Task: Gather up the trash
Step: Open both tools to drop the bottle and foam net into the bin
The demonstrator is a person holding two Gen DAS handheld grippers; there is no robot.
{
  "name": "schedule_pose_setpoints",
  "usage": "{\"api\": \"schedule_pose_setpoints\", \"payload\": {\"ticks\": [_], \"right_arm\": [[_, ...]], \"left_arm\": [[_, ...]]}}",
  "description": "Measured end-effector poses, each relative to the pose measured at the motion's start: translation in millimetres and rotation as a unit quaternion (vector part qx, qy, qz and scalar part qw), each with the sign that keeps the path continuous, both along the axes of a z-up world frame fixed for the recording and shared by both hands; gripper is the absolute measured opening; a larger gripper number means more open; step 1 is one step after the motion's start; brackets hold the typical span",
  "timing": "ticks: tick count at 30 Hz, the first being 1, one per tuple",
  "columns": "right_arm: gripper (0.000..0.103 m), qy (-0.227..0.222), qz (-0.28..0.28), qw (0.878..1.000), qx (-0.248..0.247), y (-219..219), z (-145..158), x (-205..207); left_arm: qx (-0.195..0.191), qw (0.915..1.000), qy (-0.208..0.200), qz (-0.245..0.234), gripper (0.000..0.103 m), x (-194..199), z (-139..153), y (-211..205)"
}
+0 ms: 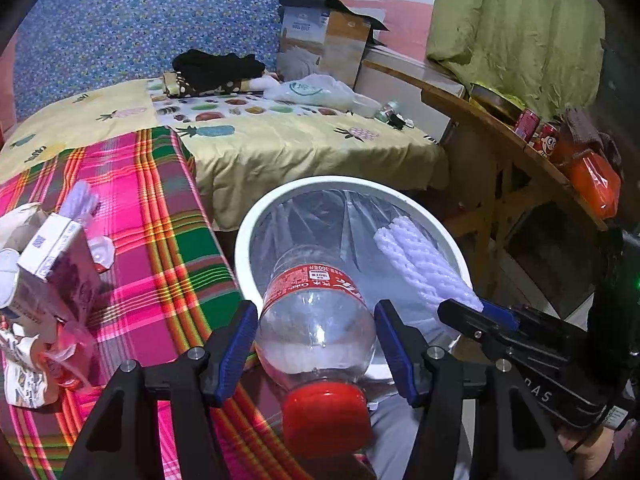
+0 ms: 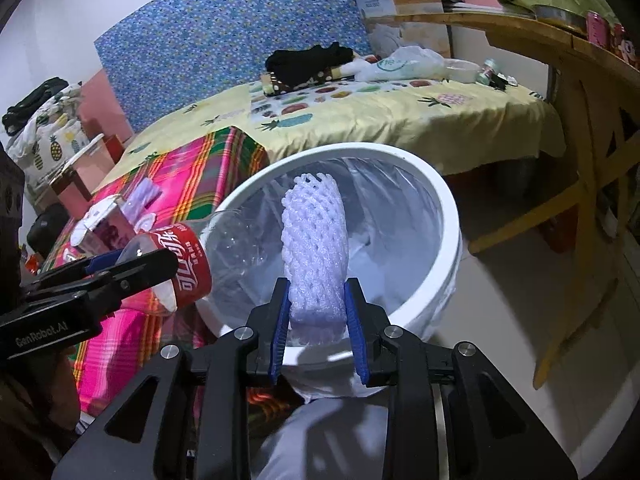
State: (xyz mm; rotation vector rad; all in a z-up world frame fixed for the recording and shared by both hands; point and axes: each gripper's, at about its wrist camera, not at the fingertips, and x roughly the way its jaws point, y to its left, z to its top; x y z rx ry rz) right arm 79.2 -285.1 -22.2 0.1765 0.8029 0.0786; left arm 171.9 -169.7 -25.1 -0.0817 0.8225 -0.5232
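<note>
Bedroom floor, lined white bin [image 2: 448,216] empty, left gripper [image 1: 316,344] clasping bottle [image 1: 316,312], right gripper [image 2: 316,320] clasping foam net [image 2: 314,240]

plastic bottle [image 1: 316,316] between left gripper [image 1: 316,344] pads, over bin [image 1: 256,220]

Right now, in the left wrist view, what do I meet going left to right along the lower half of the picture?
Crumpled cartons and wrappers on the plaid cloth → plastic bottle between the left gripper fingers → white foam net over the lined bin → right gripper entering from the right edge.
</note>
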Motion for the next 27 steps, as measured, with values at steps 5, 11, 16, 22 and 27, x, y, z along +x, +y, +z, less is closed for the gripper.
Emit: {"api": "schedule_pose_setpoints", "payload": {"ticks": [5,11,16,22,27], "right_arm": [[0.033,0.0,-0.003,1.0,0.004,-2.5,-1.2,0.4],[0.035,-0.006,-0.006,1.0,0.012,-4.9,1.2,-0.7],[0.043,-0.018,0.001,1.0,0.016,-0.9,7.1,-2.2],[0.043,-0.034,0.021,0.999,0.017,10.0,13.5,-5.0],[0.043,-0.031,0.05,0.998,0.028,25.5,14.6,-4.7]], "left_arm": [[-0.01,0.9998,-0.013,0.007,0.069,1.6,5.0,-1.2],[-0.018,0.9996,-0.016,0.016,0.07,-0.6,8.0,5.8],[-0.021,0.9994,-0.017,0.024,0.07,-8.6,10.4,16.8],[-0.014,0.9978,-0.033,0.057,0.07,-26.8,13.8,40.6],[-0.007,0.9961,-0.034,0.081,0.07,-42.4,10.2,60.8]]}}
